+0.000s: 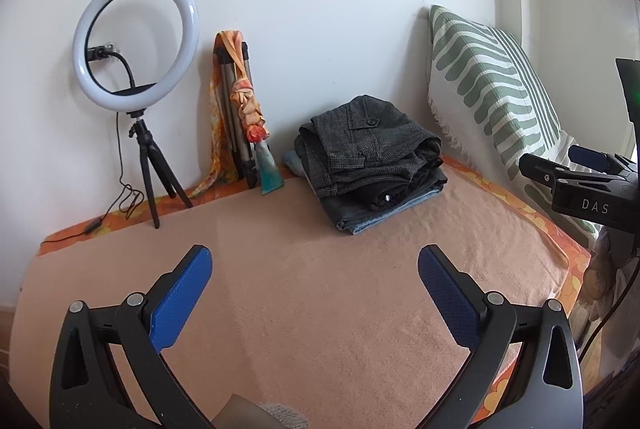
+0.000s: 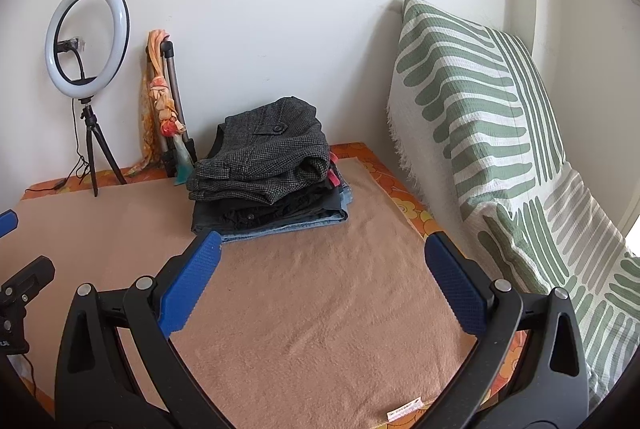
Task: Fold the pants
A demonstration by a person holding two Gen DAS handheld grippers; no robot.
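A stack of folded pants (image 1: 370, 159) sits at the far end of a peach blanket (image 1: 300, 289), close to the white wall. The top pair is dark grey tweed with a buttoned pocket flap showing; beneath it lie darker pairs, and a light blue denim pair at the bottom sticks out toward the near side. From the right wrist view the same stack (image 2: 268, 169) shows a sliver of pink fabric on its right edge. The blanket lies over an orange floral cover (image 2: 404, 201) that shows along its far and right borders. The left tool (image 1: 314, 293) hovers over the bare near part of the blanket with its blue-padded fingers spread wide, holding nothing and touching nothing. The right tool (image 2: 322, 277) is likewise spread wide and empty, with its left fingertip just in front of the denim edge in that view, though contact cannot be told. To the far left stands a ring light (image 1: 134, 41) on a small tripod, beside a folded tripod with an orange scarf (image 1: 240, 101). A green-striped cushion (image 2: 480, 109) leans on the right
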